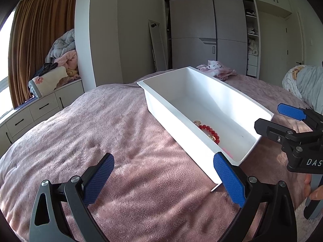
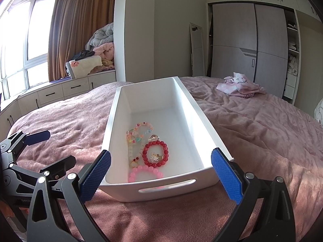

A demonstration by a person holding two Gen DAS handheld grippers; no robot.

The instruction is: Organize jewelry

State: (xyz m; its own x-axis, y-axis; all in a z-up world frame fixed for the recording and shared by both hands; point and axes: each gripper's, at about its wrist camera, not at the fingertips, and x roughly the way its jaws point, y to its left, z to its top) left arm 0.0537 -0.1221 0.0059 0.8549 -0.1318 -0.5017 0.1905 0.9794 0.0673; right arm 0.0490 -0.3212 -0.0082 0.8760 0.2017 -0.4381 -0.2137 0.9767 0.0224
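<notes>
A long white plastic bin point(image 2: 203, 111) rests on the pink bedspread. Inside its near end lie a red bead bracelet point(image 2: 155, 154), a pink bead bracelet point(image 2: 145, 173), a pastel multicolour bracelet point(image 2: 139, 131) and a small clear charm point(image 2: 154, 137). My right gripper point(image 2: 161, 175) stands open just before the bin's near end wall, nothing between its blue pads. My left gripper point(image 1: 163, 179) hovers open over the blanket to the left of the bin point(image 1: 161, 109), where the red bracelet point(image 1: 210, 133) shows over the rim. The right gripper point(image 1: 282, 121) appears at the right edge there.
A folded pink cloth point(image 2: 240, 84) lies on the far side of the bed. Drawers point(image 2: 60, 89) with piled blankets point(image 2: 99, 48) line the window wall on the left. A wardrobe point(image 2: 250, 40) and a leaning mirror point(image 2: 196, 50) stand behind.
</notes>
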